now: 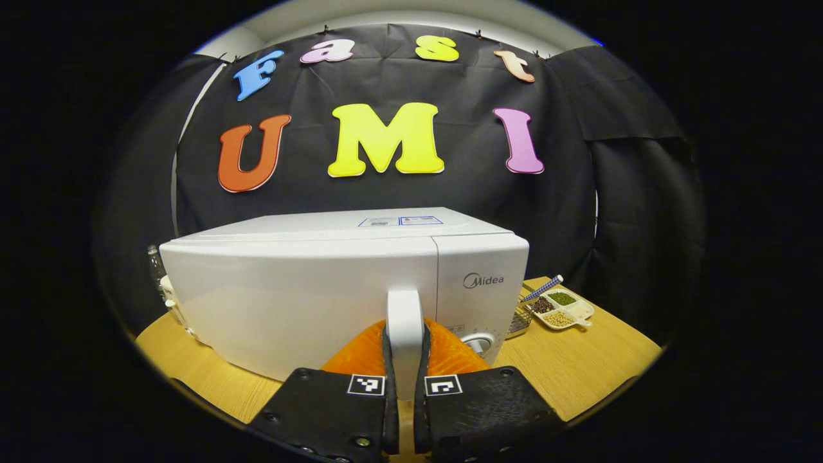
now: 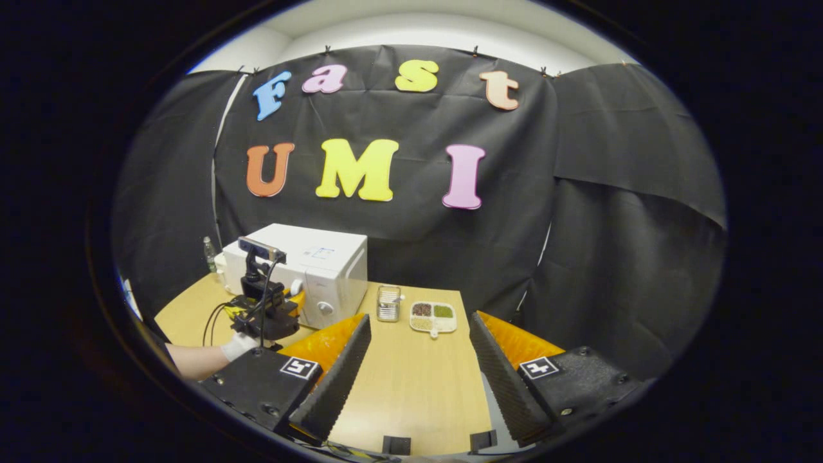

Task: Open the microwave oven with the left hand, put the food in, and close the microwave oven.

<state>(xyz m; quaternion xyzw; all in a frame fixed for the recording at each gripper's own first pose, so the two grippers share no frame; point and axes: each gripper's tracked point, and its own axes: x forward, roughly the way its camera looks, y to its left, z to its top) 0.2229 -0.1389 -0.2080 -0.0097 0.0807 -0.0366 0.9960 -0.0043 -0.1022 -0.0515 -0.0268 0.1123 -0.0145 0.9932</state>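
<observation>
A white microwave oven [image 1: 308, 289] stands on the wooden table [image 1: 578, 366], its door closed. My left gripper [image 1: 405, 386] is shut on the door's white vertical handle [image 1: 404, 321], both fingers pressing its sides. In the right gripper view the microwave oven [image 2: 308, 270] sits at the far left of the table, with the left gripper [image 2: 267, 308] and a gloved hand [image 2: 235, 347] at its front. My right gripper [image 2: 418, 373] hangs open over the table with nothing between its fingers. A divided white tray of food [image 2: 434, 316] lies beyond it, right of the microwave.
A small wire basket [image 2: 388, 303] stands between the microwave and the tray of food [image 1: 562, 308]; a blue-patterned stick [image 1: 543, 288] rests on that tray. A bottle [image 2: 209, 254] stands behind the microwave at the left. Bare tabletop [image 2: 411, 386] spreads under my right gripper.
</observation>
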